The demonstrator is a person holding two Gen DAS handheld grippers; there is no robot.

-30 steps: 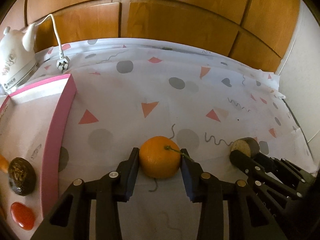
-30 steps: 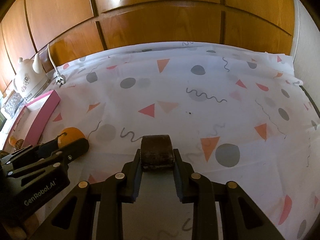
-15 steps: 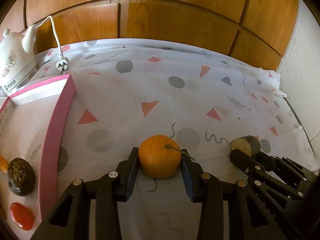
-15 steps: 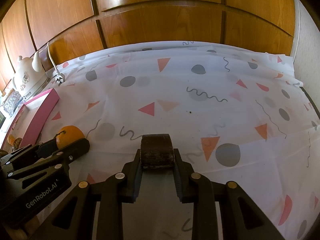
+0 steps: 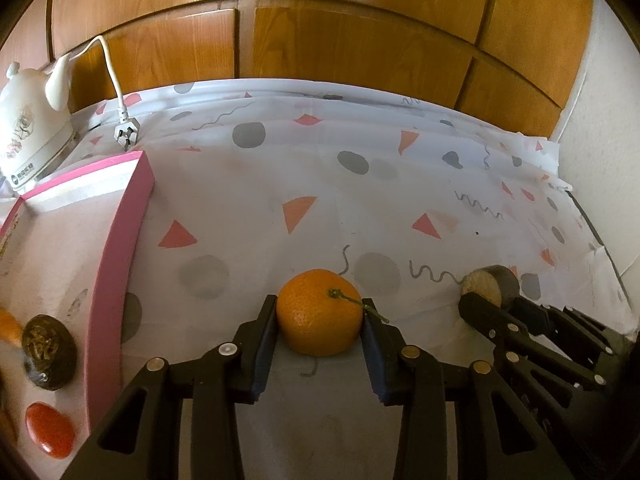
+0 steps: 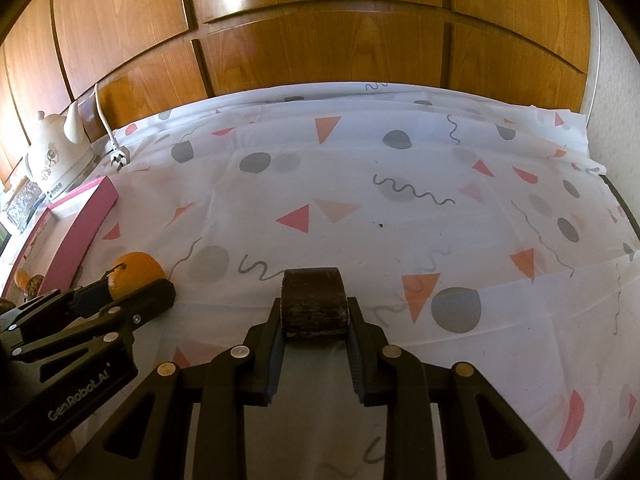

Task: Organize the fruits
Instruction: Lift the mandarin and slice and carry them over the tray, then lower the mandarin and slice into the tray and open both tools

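You are looking at a table w/ a patterned cloth point(image 5: 320, 184). On it are lying an orange point(image 5: 319, 312), a brown fruit piece point(image 6: 313, 300), a pink tray point(image 5: 116, 264), a white kettle point(image 5: 28, 128) & its plug point(image 5: 126, 135).

glossy wood panels point(image 6: 320, 40), matt cloth point(image 6: 400, 168), dimpled orange point(image 5: 318, 316).
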